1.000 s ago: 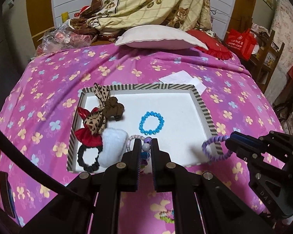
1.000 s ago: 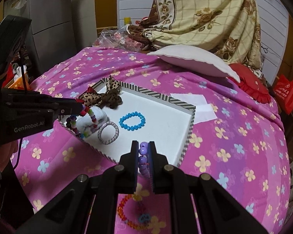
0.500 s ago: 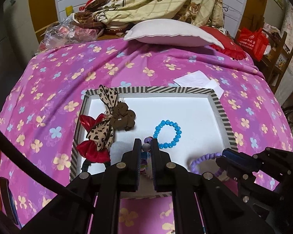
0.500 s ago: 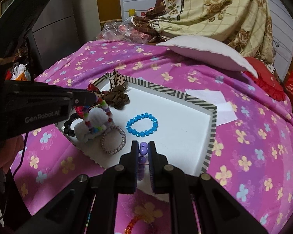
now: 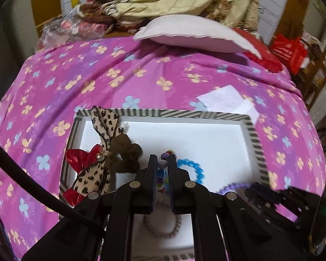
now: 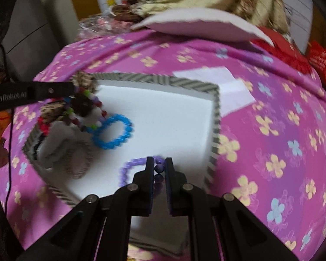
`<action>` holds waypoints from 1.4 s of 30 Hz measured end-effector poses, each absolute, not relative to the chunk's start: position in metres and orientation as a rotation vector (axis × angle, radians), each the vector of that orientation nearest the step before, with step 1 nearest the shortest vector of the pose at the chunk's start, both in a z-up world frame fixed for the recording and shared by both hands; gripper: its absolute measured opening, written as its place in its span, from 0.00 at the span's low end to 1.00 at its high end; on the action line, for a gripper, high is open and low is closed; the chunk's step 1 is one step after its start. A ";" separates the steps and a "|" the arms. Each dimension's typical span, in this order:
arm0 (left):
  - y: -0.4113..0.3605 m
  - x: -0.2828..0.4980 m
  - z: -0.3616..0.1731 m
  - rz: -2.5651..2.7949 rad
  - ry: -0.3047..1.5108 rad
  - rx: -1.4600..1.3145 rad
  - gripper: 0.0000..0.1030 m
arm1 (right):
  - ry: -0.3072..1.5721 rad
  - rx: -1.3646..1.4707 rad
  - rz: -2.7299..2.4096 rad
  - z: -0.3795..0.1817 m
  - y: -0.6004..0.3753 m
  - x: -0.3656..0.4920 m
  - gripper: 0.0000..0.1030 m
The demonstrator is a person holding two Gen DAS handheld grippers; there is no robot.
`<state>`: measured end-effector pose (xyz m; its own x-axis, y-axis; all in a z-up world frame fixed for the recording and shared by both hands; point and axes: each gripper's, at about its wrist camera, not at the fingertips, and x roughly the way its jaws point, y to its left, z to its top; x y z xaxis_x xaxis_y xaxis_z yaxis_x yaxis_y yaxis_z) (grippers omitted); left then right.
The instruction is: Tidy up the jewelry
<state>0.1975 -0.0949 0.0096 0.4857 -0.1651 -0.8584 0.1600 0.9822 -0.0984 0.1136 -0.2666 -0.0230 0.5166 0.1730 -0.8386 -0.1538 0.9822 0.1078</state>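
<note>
A: What step are we at?

B: Delivery, I'd judge. The right gripper (image 6: 158, 167) has its fingers pinched on the purple bracelet (image 6: 128, 169), low over the tray (image 6: 215, 117)'s near corner; the left gripper (image 5: 162, 164) clamps a multicolored bead strand (image 6: 91, 108) above the blue bracelet (image 6: 113, 131).

A: And next?

B: Probably lower, then part the fingers over bare white floor, clear of the leopard bow (image 5: 104, 126) beyond.
</note>
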 end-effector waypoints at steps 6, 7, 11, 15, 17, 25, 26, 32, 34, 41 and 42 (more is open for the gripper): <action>-0.086 0.219 -0.022 -0.114 1.095 -0.002 0.20 | 1.034 0.003 0.217 -0.036 -0.258 0.116 0.09; -0.085 0.221 -0.027 -0.109 1.103 -0.003 0.20 | 1.034 0.005 0.222 -0.036 -0.257 0.116 0.11; -0.087 0.221 -0.037 -0.116 1.116 0.001 0.20 | 1.036 0.026 0.230 -0.036 -0.258 0.115 0.24; -0.088 0.215 -0.036 -0.142 1.113 -0.019 0.23 | 1.016 0.038 0.238 -0.026 -0.260 0.106 0.27; -0.086 0.211 -0.034 -0.144 1.115 -0.032 0.33 | 1.006 0.044 0.237 -0.021 -0.261 0.102 0.31; -0.086 0.178 -0.012 -0.167 1.079 -0.012 0.38 | 0.969 0.045 0.240 -0.004 -0.260 0.074 0.43; -0.086 0.172 -0.009 -0.168 1.071 -0.008 0.38 | 0.965 0.047 0.238 -0.002 -0.259 0.070 0.43; -0.086 0.137 0.009 -0.168 1.031 0.004 0.38 | 0.950 0.038 0.233 0.006 -0.259 0.041 0.50; -0.087 0.123 0.013 -0.167 1.016 0.015 0.38 | 0.947 0.034 0.231 0.008 -0.258 0.031 0.50; -0.085 0.085 0.021 -0.160 0.989 0.012 0.38 | 0.928 0.045 0.222 0.016 -0.262 -0.001 0.52; -0.085 0.080 0.021 -0.156 0.985 0.012 0.38 | 0.926 0.043 0.219 0.017 -0.262 -0.006 0.52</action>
<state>0.0798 -0.0851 0.0212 0.5425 -0.1258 -0.8306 0.1364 0.9888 -0.0606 -0.0062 -0.2621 0.0170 0.5808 0.2061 -0.7875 -0.1690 0.9769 0.1310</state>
